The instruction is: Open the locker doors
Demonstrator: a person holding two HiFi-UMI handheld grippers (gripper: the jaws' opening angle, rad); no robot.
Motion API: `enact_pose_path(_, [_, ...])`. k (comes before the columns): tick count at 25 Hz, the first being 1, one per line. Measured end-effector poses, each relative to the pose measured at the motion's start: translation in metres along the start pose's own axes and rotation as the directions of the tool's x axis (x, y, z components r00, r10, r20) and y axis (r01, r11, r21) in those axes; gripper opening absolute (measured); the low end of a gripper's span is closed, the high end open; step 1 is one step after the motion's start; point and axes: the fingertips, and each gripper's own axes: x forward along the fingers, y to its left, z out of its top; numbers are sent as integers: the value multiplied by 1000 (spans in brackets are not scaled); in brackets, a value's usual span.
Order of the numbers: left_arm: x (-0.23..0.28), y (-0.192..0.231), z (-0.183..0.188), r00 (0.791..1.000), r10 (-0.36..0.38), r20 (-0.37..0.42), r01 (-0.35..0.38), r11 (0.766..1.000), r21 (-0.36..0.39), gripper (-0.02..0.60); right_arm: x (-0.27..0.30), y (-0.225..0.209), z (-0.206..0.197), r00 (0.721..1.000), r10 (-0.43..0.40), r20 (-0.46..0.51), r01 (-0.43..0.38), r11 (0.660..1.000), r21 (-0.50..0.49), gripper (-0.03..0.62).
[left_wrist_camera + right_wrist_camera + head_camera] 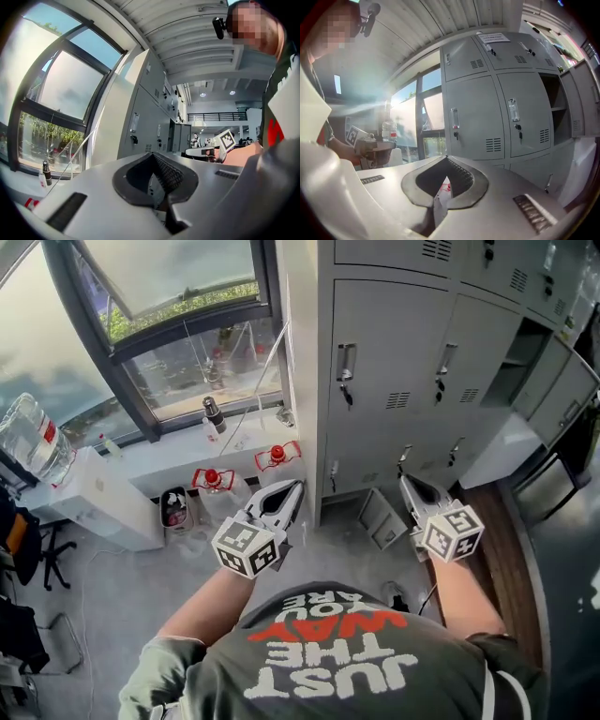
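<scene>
1. Before the locker bank (403,381), both grippers are held out from the person's chest, well apart from the door faces. Neither touches a door or handle.
2. Left gripper (289,495): jaws closed tip to tip, nothing between them. It sits just off the bank's left edge and points towards the bank's base.
3. Right gripper (405,482): jaws shut together, nothing gripped. It sits in front of the bank's lower doors, tips aimed at them.
4. The two tall doors nearest the bank's left edge, first door (361,381) and second door (450,371), are closed. Each carries a vertical handle with a key below it.
5. Further right along the bank, one open compartment (514,367) shows an inner shelf. The right gripper view confirms it, to the right of the two closed doors.
6. Left of the bank, a window ledge (187,451) holds a dark bottle (214,413). Two red-capped jugs (214,486) stand below.
</scene>
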Motion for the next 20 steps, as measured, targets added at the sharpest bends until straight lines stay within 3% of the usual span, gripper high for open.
enact_pose_path(20, [-12,-13,13,1000,6,11,-6,1000,-3,6,-1,18,5,999,48,25,-48,999,3,35])
